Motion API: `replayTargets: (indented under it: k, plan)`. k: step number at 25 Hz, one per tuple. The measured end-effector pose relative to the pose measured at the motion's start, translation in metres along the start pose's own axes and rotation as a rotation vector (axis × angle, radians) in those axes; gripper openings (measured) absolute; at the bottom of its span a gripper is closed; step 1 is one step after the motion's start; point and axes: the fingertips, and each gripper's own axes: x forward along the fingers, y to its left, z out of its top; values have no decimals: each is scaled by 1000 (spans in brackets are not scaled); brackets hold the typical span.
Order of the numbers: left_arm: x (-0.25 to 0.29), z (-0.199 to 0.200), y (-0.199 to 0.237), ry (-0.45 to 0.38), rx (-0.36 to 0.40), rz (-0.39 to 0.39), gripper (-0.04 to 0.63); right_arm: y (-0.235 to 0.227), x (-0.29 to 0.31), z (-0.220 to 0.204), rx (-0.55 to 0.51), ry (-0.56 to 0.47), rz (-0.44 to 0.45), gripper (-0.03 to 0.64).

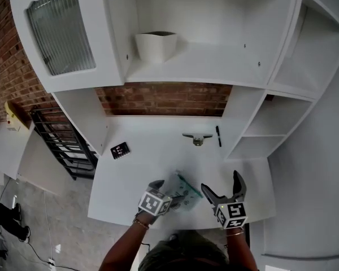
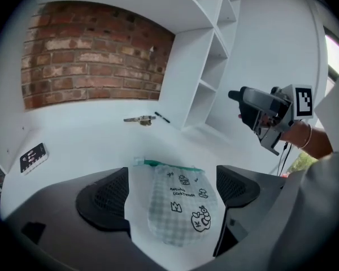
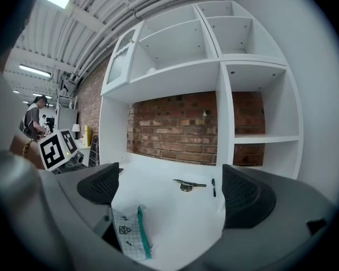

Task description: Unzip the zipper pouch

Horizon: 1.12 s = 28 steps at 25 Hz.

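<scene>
A small checked zipper pouch with cartoon prints and a green zip edge lies flat on the white desk, near its front edge. My left gripper is down at the pouch. In the left gripper view the pouch lies between the two black pads, green zip at the far end. A strip of desk shows beside the left pad, and the right pad is very close to the pouch edge. My right gripper hovers open just right of the pouch, holding nothing. In the right gripper view the pouch sits low left.
A black card lies at the desk's left. A metal clip and a black pen lie near the brick back wall. White shelf compartments stand to the right. A white pot sits on the upper shelf.
</scene>
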Motion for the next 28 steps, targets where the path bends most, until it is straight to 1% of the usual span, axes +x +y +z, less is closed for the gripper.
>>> replayTargets:
  k: [3,6,10,14,18,20,21,22,23,25,26,28]
  plan:
    - [22,2,2,75,25,-17,485,-9,6,0,14,2,5,565]
    - [41,1,5,140,23,-21,477,-17,8,-3,10,17,8,565]
    - [63,-3,5,206,21,-33,469,-30,7,-6,18,33,-3,565]
    - [80,-18,8,298,82,-2,431,-45,4,-6,37,28,-22,565]
    - [91,-29,13,381,118,26,406,-58,-1,-10,39,33,-43,565]
    - [92,-41,11,442,120,26,371,-63,-4,-15,38,39,-55,565]
    - [92,-47,8,469,117,23,338,-65,-6,-17,39,40,-58,565]
    - [93,-50,5,477,120,21,277,-66,-7,-18,40,41,-60,565]
    - [96,-50,2,466,135,20,230,-67,-8,-19,40,43,-60,565]
    - [101,-46,-2,425,174,25,165,-67,-8,-20,35,44,-56,565]
    - [100,-44,-2,408,180,32,137,-66,-7,-20,33,45,-51,565]
    - [95,-40,-1,377,156,45,90,-62,-6,-18,31,45,-39,565]
